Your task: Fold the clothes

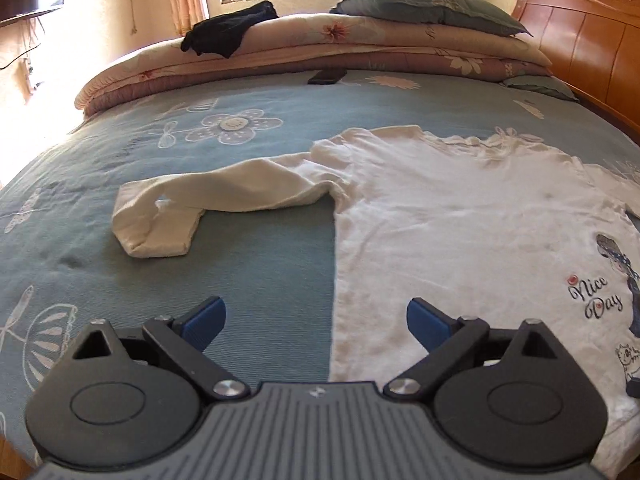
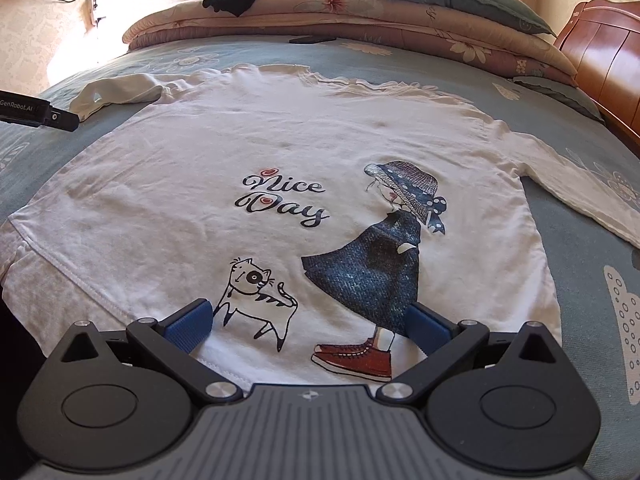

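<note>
A: Shirt (image 2: pixel 280 152) lies flat on the bed (image 1: pixel 160 128), print up. Where does the loose sleeve (image 1: pixel 192 200) sit?

B: Ahead and left of the left gripper (image 1: pixel 316 320), running crosswise, cuff doubled over. Its jaws stand apart, empty, straddling the shirt's side edge.

A: And the right gripper (image 2: pixel 308 320)?

B: Apart too, nothing between, hovering over the hem. Left is nearer that sleeve, I'd say.

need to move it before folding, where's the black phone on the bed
The black phone lies flat on the blue bedsheet, far beyond the white shirt, right against the folded floral quilt.
</note>
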A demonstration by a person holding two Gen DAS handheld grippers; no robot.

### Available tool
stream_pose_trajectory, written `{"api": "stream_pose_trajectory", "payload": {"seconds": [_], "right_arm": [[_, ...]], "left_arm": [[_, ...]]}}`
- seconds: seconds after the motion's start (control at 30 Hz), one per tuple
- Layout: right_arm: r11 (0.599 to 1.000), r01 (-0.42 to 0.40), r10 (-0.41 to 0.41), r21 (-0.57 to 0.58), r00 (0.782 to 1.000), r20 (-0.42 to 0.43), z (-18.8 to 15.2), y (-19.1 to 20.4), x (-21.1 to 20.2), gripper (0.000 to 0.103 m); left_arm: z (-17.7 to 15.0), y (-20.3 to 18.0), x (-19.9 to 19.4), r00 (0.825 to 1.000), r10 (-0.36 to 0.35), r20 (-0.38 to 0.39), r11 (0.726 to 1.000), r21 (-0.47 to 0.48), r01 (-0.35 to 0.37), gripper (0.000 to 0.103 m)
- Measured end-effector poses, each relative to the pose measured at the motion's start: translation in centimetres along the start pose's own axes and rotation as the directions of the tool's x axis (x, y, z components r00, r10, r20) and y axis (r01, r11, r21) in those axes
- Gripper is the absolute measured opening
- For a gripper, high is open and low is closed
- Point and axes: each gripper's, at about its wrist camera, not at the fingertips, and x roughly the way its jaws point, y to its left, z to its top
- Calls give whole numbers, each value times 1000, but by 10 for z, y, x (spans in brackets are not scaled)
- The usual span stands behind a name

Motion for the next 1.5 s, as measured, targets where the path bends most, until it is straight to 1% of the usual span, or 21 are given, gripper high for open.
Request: {"api": "stream_pose_trajectory", "payload": {"seconds": [0.07,0.13,0.2,0.27,0.33,0.4,0.47,0.53,0.6,0.67,0.73,0.83,0.9,1.03,1.13,1.27,1.33,1.4,1.43,1.47,1.5], "right_arm": [[1000,2,-2,-2,1000,-27,5,0,1,103],[1000,6,-6,2,999,-31,9,1,-1,103],[1000,4,-4,5,1000,-11,14,2,-5,103],[1000,3,-3,0,1000,-2,21,5,-4,103],[1000,5,-5,-11,1000,-2,29,9,-1,103],[1000,9,-10,-23,1000,-10,34,15,6,103],[999,7,-7,-31,1000,-27,39,21,14,103],[999,0,-2,-39,999,-50,40,26,23,103],[999,4,-7,-44,998,-55,39,30,28,103],[999,3,-5,-39,999,-49,40,32,29,103],[999,0,-1,-32,999,-53,41,31,31,103],[1000,2,-3,-26,999,-50,41,31,31,103],[1000,4,-6,-24,999,-48,40,32,31,103],[1000,5,-6,-22,999,-50,41,32,31,103],[1000,5,-6,-21,999,-47,41,32,31,103],[1000,4,-5,-16,999,-40,40,32,31,103],[1000,6,-6,-13,999,-37,40,32,31,103],[1000,8,-8,-9,999,-34,39,32,31,103],[1000,9,-9,-9,999,-33,39,32,31,103],[1000,9,-10,-9,999,-32,39,32,31,103],[1000,10,-10,-9,999,-32,39,33,31,103]], "left_arm": [[8,32,11,996,94,-8,995,-42,-94,65],[12,60,24,984,176,-24,981,-79,-178,57],[13,89,38,972,231,-47,964,-124,-235,54],[14,115,54,969,235,-70,952,-184,-244,46],[14,133,65,972,221,-79,941,-246,-234,43],[15,147,75,979,187,-75,924,-325,-202,43],[16,157,82,989,137,-55,904,-402,-148,43],[19,160,88,995,98,-27,892,-440,-100,43],[22,158,96,997,70,-17,894,-443,-70,43],[25,153,105,997,73,-36,899,-430,-81,43],[27,147,109,996,80,-30,907,-413,-85,43],[30,135,113,996,83,-28,922,-377,-88,26],[33,126,115,991,129,-37,933,-333,-134,24],[40,121,109,975,219,-45,928,-300,-222,13],[47,132,97,958,287,-28,917,-282,-283,3],[55,162,72,933,359,12,895,-286,-341,3],[56,173,62,926,376,26,891,-286,-354,4],[56,183,57,933,359,32,896,-293,-335,6],[55,187,56,934,355,33,897,-294,-331,11],[52,188,57,935,354,27,899,-286,-332,12],[48,187,60,941,339,18,908,-269,-322,12]]}}
